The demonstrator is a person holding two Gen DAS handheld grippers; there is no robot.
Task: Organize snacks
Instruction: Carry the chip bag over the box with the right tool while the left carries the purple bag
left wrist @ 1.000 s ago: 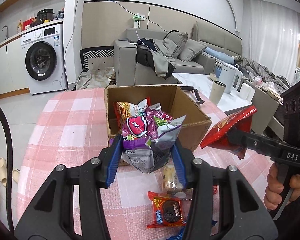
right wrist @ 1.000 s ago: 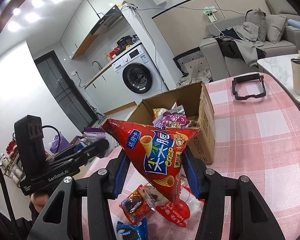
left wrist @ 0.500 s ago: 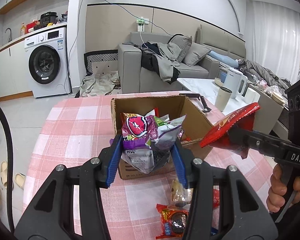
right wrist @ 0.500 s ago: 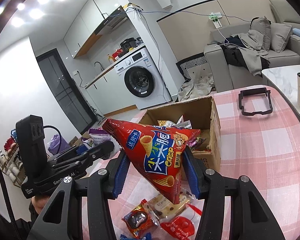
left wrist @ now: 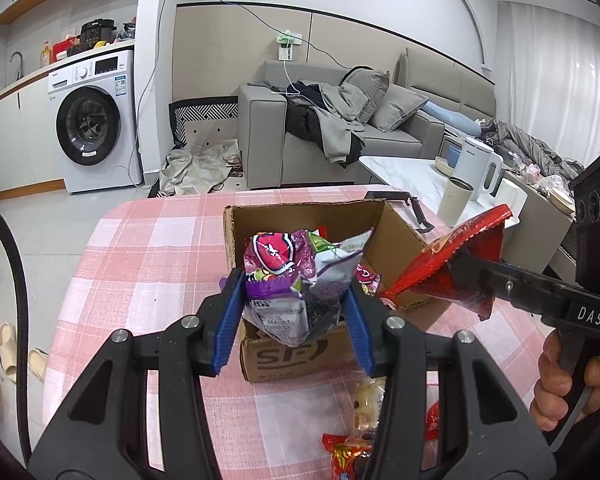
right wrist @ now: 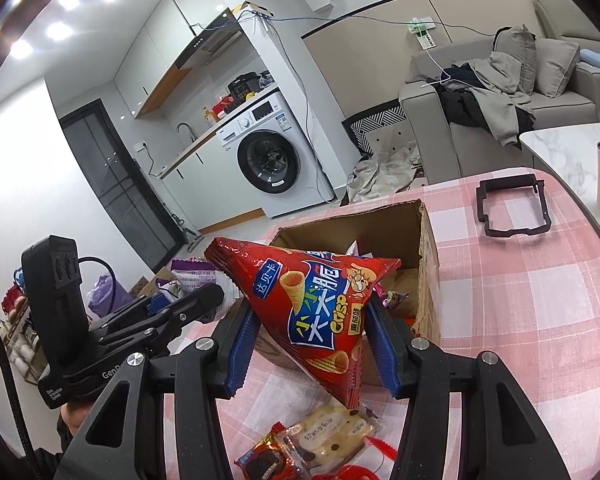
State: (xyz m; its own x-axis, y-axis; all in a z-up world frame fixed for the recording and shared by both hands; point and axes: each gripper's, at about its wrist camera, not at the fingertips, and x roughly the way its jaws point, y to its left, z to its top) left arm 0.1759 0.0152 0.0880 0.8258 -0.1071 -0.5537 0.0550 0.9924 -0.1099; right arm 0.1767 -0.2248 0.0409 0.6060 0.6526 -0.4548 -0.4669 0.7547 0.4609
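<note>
- Cardboard box [left wrist: 396, 232] already holding several packets;
- left gripper [left wrist: 296, 316] jaws clenching purple packets [left wrist: 284, 268]; right gripper [right wrist: 312, 340] jaws clenching red crisp bag [right wrist: 312, 300];
- leaving small snacks [right wrist: 324, 436] lying on bench [right wrist: 520, 320].

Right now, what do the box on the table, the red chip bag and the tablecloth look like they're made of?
Box: plain brown corrugated cardboard, matte, with a raw torn-looking rim and printed side.
Red chip bag: thin plastic or foil film, glossy, with crinkles and glare spots.
Tablecloth: pink and white check; it looks smooth with a slight sheen, perhaps wipeable plastic rather than cloth.
</note>
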